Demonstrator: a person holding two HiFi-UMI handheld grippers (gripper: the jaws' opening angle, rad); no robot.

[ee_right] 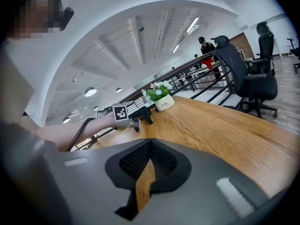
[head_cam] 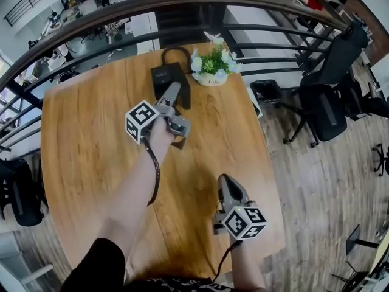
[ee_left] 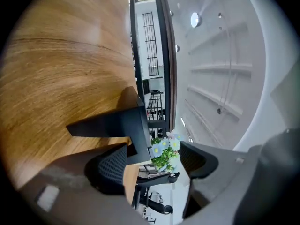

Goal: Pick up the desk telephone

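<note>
The black desk telephone [head_cam: 167, 76] sits on the far side of the wooden desk [head_cam: 85, 139], with its cord making a loop behind it. Just beside it, on its right in the head view, stands a small white pot of flowers [head_cam: 211, 67]. The left tool [head_cam: 175, 91] is stretched out over the desk and its tip is right at the near end of the telephone. In the left gripper view this tool [ee_left: 152, 161] has its jaws wide apart. One edge of the telephone [ee_left: 117, 124] pokes in between them, close to one pad, but the pads are not squeezing it. The right tool [head_cam: 225, 181] hangs low over the near part of the desk, well apart from the telephone. Its jaws are closed together with nothing in them [ee_right: 149, 146]. Past the desk there is a dark railing [head_cam: 121, 10], and black office chairs [head_cam: 328, 96] stand on the floor at the right.
</note>
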